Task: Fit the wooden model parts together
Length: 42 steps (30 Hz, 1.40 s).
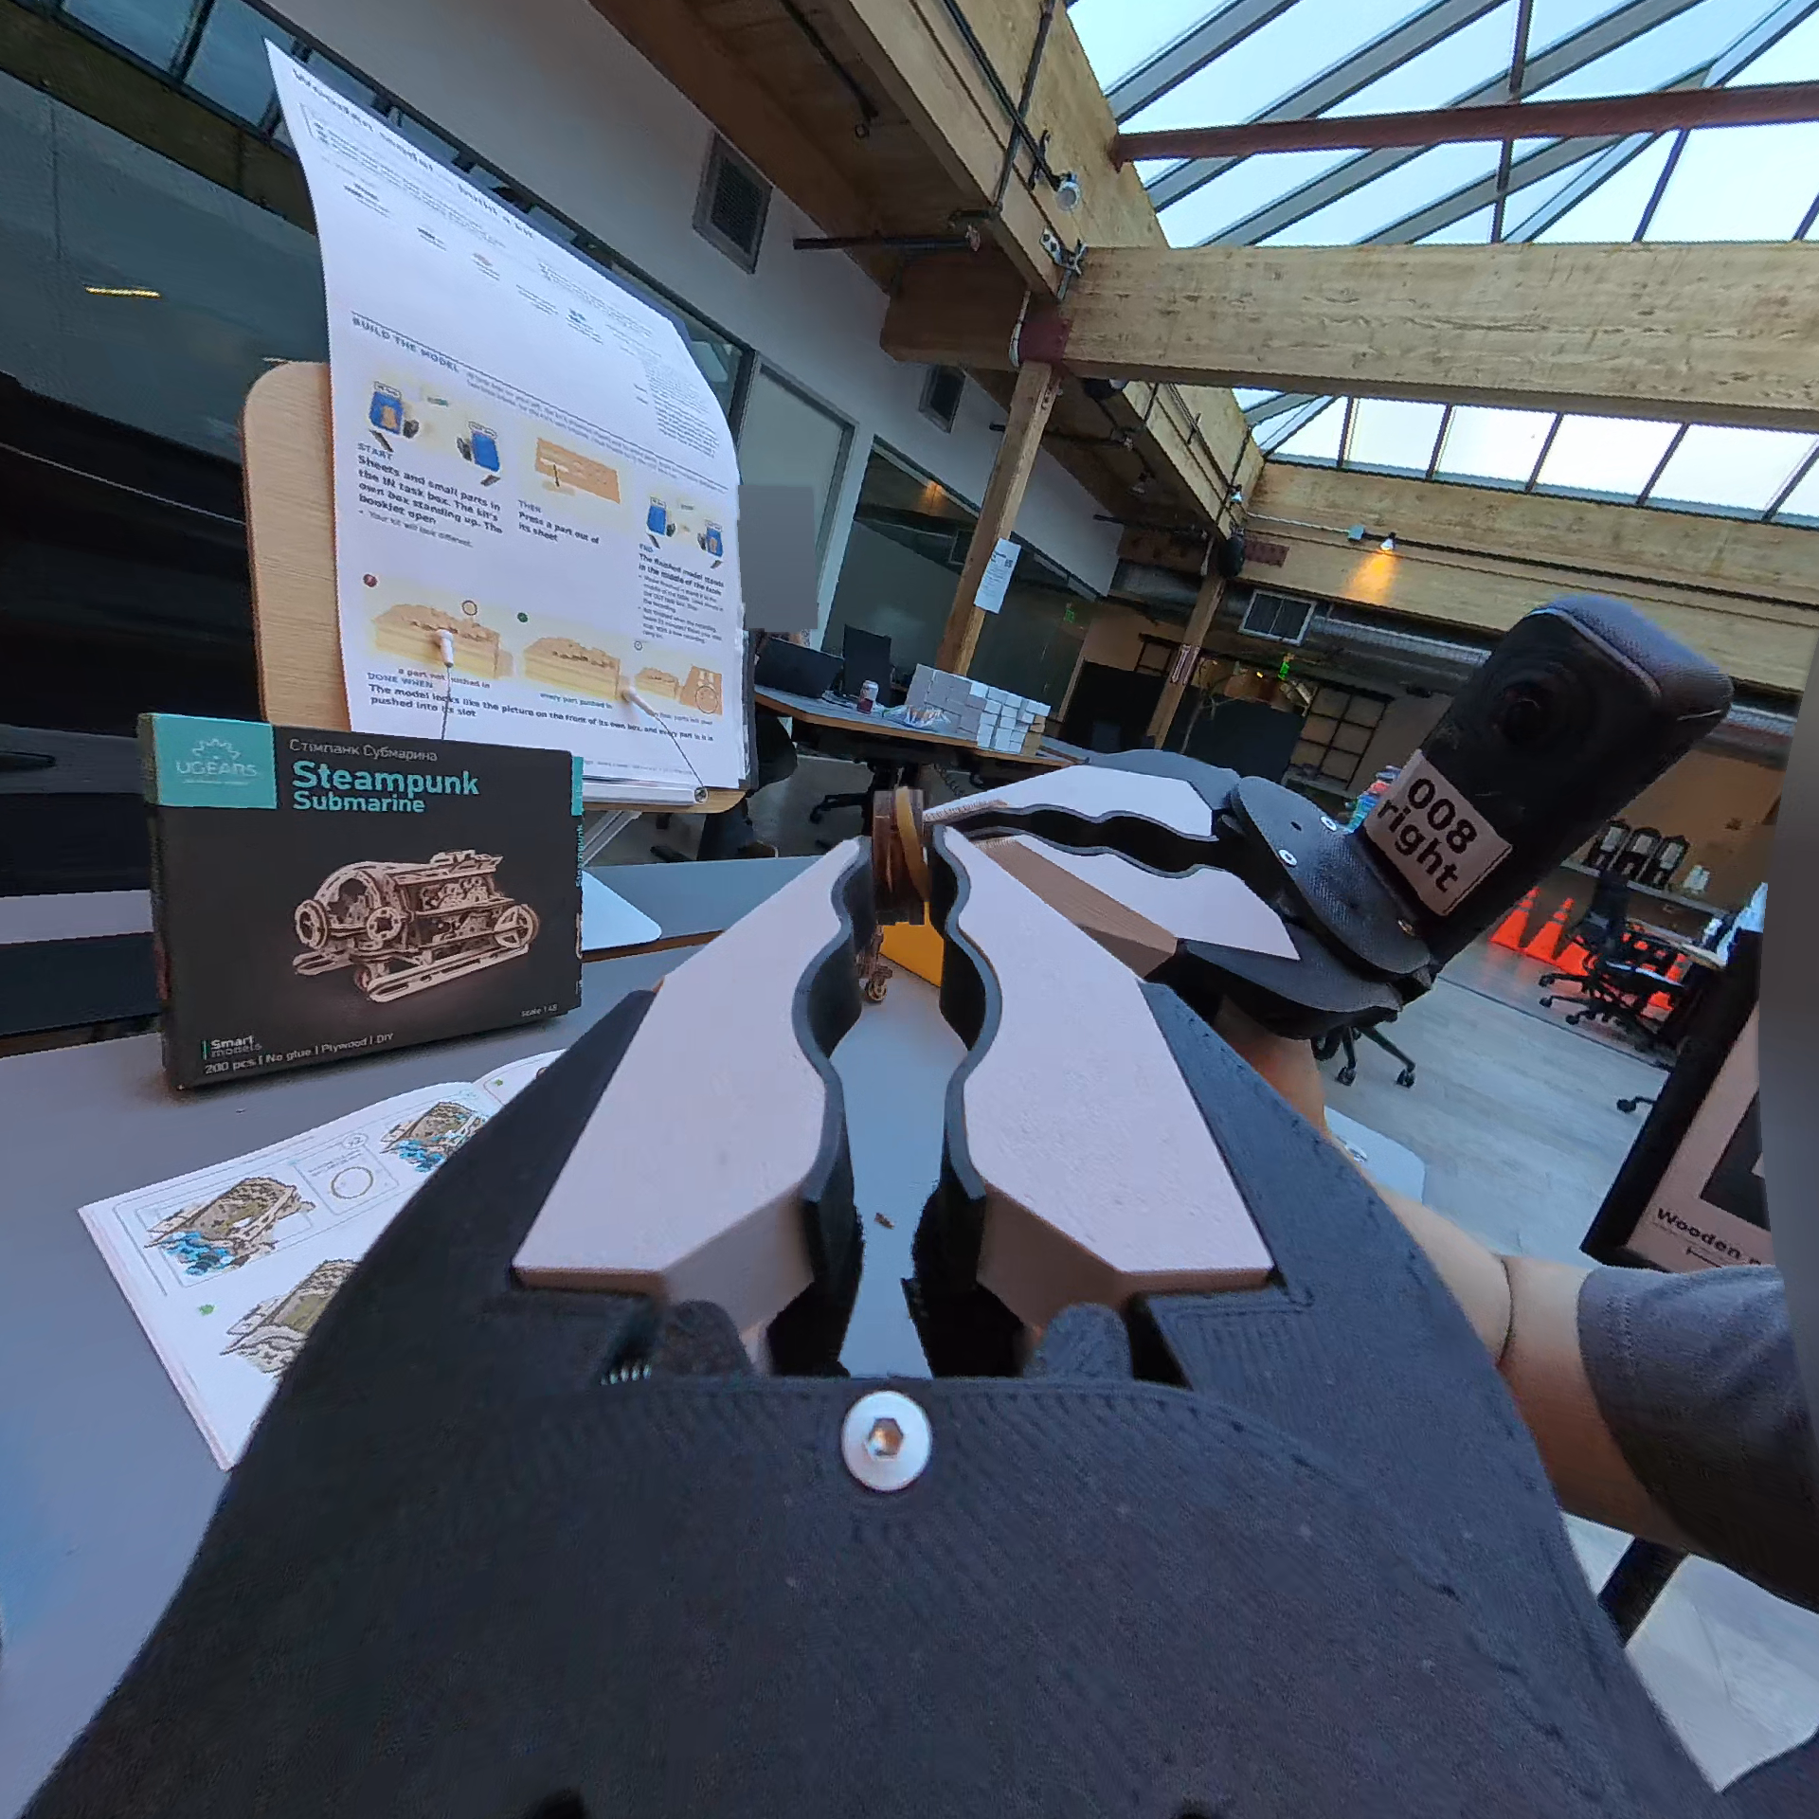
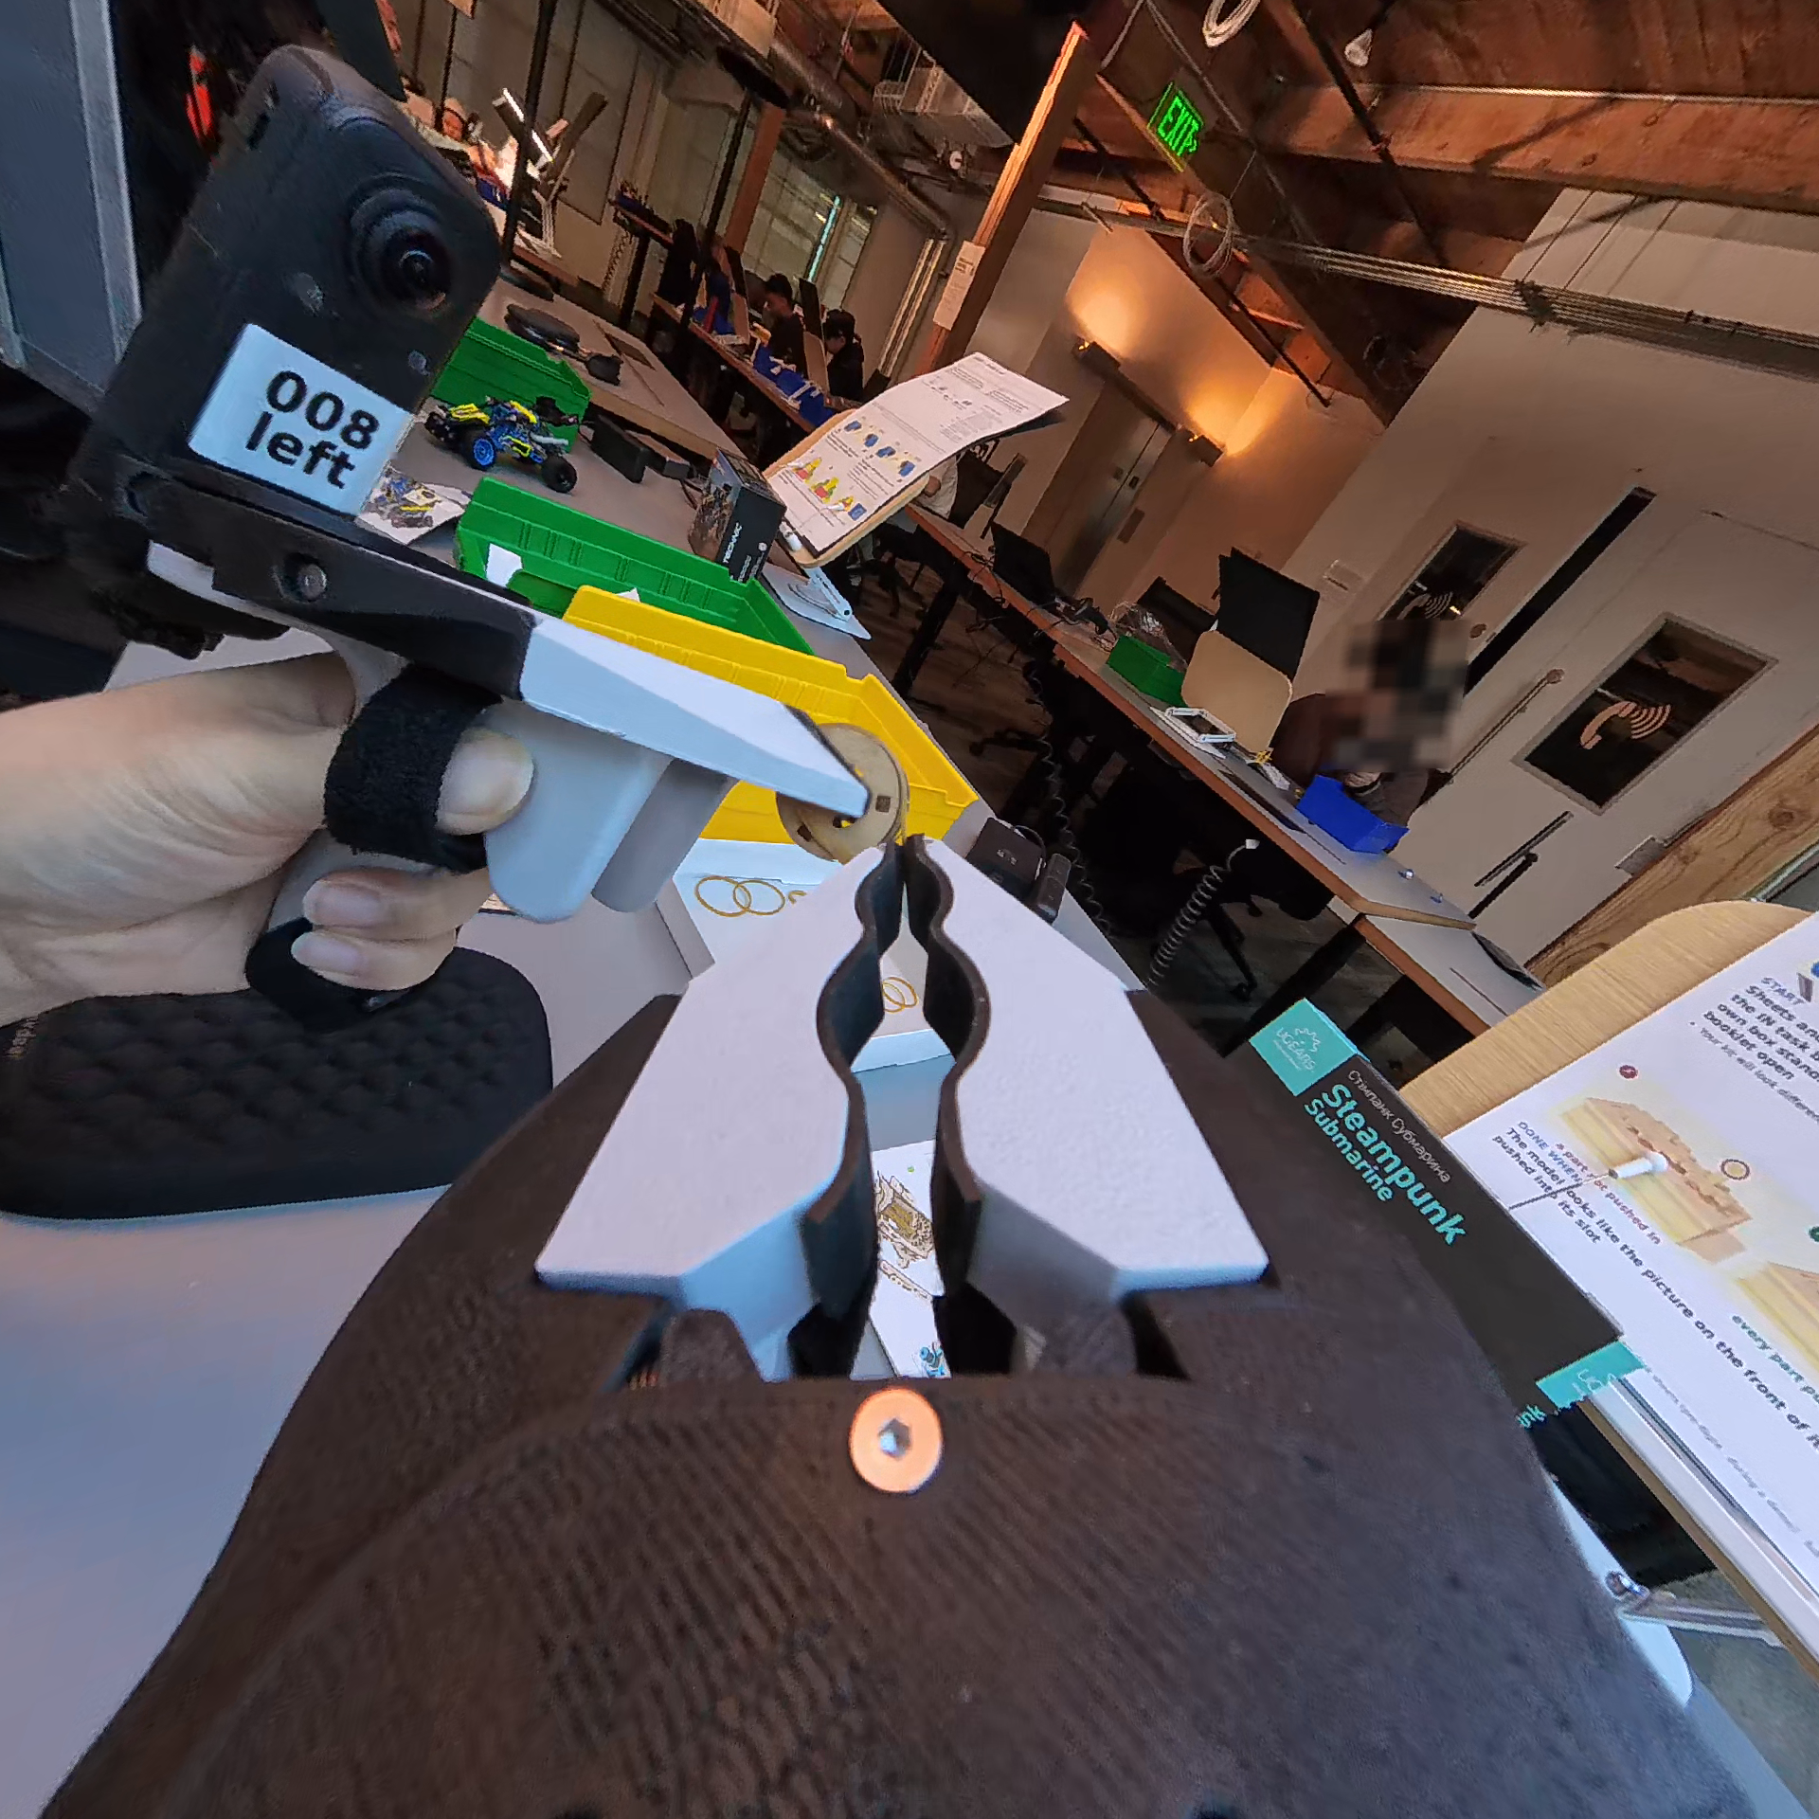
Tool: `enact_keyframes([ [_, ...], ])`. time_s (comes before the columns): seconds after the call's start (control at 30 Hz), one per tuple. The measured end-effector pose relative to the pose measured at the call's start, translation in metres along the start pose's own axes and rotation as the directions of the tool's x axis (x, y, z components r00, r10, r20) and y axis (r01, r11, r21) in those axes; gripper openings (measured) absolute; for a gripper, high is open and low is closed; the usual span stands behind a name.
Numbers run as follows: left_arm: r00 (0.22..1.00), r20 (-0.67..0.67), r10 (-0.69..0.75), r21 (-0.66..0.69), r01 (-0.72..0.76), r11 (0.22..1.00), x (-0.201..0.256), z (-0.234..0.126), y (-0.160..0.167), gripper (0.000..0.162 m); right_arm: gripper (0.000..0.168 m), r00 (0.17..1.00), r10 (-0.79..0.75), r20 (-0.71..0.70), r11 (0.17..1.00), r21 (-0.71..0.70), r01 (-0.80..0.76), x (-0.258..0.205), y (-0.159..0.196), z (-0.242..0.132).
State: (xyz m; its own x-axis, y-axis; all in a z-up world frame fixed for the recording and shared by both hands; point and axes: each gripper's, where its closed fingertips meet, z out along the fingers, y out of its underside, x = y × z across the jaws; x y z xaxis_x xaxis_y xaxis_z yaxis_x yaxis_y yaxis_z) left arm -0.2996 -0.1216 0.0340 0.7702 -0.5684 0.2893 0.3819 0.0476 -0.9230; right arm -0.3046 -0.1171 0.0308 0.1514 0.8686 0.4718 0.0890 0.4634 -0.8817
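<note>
My left gripper (image 1: 901,837) is shut on a round wooden disc part (image 1: 904,871) and holds it upright above the grey table (image 1: 89,1161). My right gripper (image 1: 950,822) comes in from the right, shut on what looks like a thin wooden pin (image 1: 970,809). The pin's tip is right at the disc. In the right wrist view my right gripper (image 2: 910,854) has its tips pinched together just below the disc (image 2: 871,763). The left gripper (image 2: 856,799) holds the disc from the left, with a hand (image 2: 197,807) on its grip.
The dark kit box (image 1: 364,906) stands at the left, with an open booklet (image 1: 295,1211) lying in front of it. An instruction sheet (image 1: 522,443) leans on a wooden stand behind. A yellow bin (image 2: 787,689) and a green bin (image 2: 610,561) sit beyond the grippers. Rubber bands (image 2: 738,896) lie below them. The grippers are tip to tip, or close to it.
</note>
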Motion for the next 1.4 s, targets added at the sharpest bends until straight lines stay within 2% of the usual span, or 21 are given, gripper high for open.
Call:
enact_keyframes([
  [0.23,0.999,0.037,0.008,0.076,-0.011,0.997,-0.005,-0.002,-0.002,0.007,0.000,0.999,-0.049,-0.020,0.997,-0.054,0.047,-0.004,0.005,0.002],
  [0.37,0.998,0.059,0.021,0.094,-0.026,0.995,-0.006,-0.003,-0.002,0.007,0.000,1.000,-0.008,-0.015,0.997,-0.074,0.007,-0.005,0.006,0.003],
  [0.53,0.998,0.065,0.024,0.127,-0.032,0.991,-0.006,-0.004,-0.003,0.007,0.000,0.987,0.157,0.033,0.987,-0.048,-0.155,-0.006,0.007,0.004],
  [0.67,0.995,0.080,0.064,0.156,-0.076,0.985,-0.004,-0.005,-0.006,0.007,0.000,0.933,0.338,0.120,0.941,-0.029,-0.337,-0.008,0.007,0.005],
  [0.83,0.995,0.065,0.079,0.166,-0.089,0.982,-0.002,-0.005,-0.007,0.007,0.000,0.873,0.446,0.196,0.892,-0.019,-0.451,-0.008,0.005,0.004],
  [0.93,0.993,0.060,0.098,0.143,-0.106,0.984,-0.001,-0.004,-0.005,0.008,0.000,0.875,0.433,0.215,0.898,-0.022,-0.439,-0.007,0.006,0.003],
  [1.2,0.987,0.043,0.155,0.017,-0.156,0.988,0.007,-0.004,-0.002,0.007,0.000,0.968,0.185,0.168,0.981,0.031,-0.193,-0.006,-0.001,-0.003],
  [1.4,0.973,0.084,0.217,0.065,-0.222,0.973,0.010,-0.010,-0.010,0.007,0.000,0.952,0.230,0.201,0.971,0.020,-0.239,-0.013,-0.005,-0.002],
])
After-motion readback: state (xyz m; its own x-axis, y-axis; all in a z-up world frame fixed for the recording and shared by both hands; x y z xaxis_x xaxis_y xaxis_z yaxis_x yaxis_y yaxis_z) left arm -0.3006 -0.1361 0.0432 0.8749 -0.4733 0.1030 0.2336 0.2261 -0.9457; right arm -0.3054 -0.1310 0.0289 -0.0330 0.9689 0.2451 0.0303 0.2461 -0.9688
